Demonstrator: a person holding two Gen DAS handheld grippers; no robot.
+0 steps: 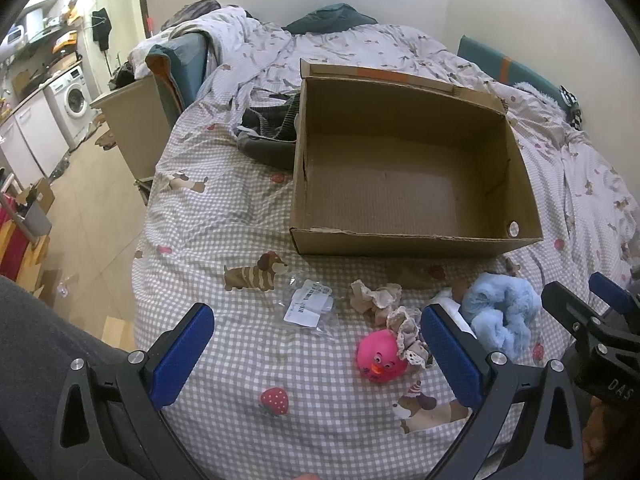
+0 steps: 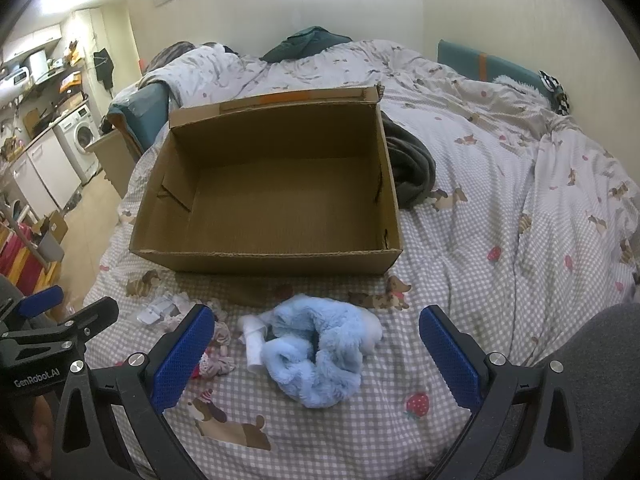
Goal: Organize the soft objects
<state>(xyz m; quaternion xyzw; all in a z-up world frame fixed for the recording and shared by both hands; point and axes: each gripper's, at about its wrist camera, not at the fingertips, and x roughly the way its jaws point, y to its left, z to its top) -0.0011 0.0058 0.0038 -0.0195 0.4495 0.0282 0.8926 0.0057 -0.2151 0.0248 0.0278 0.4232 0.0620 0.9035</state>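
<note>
The left gripper (image 1: pixel 318 356) was wide open and held nothing. In the left wrist view, the pink rubber duck (image 1: pixel 380 356) lay on the checked bedcover (image 1: pixel 240 216) at lower centre, between the two blue pads and nearer the right one. A lace-trimmed scrunchie (image 1: pixel 408 332) touched the duck's upper right side. A crumpled beige cloth (image 1: pixel 374 296) lay just above it, and a clear plastic packet (image 1: pixel 310 308) lay to its left.

The right gripper (image 2: pixel 316 354) was likewise wide open and empty. In the right wrist view, the fluffy blue item (image 2: pixel 320 348) lay between the pads, with a white roll (image 2: pixel 252 340) touching its left edge.

The cardboard box (image 1: pixel 416 246) sat open in the middle of each frame, beyond the loose items, nothing inside.

The left wrist view alone showed the duck and beige cloth clearly; in the right wrist view the left pad hid that area. The right wrist view alone showed the dark garment (image 2: pixel 412 164) at the box's right side.
</note>
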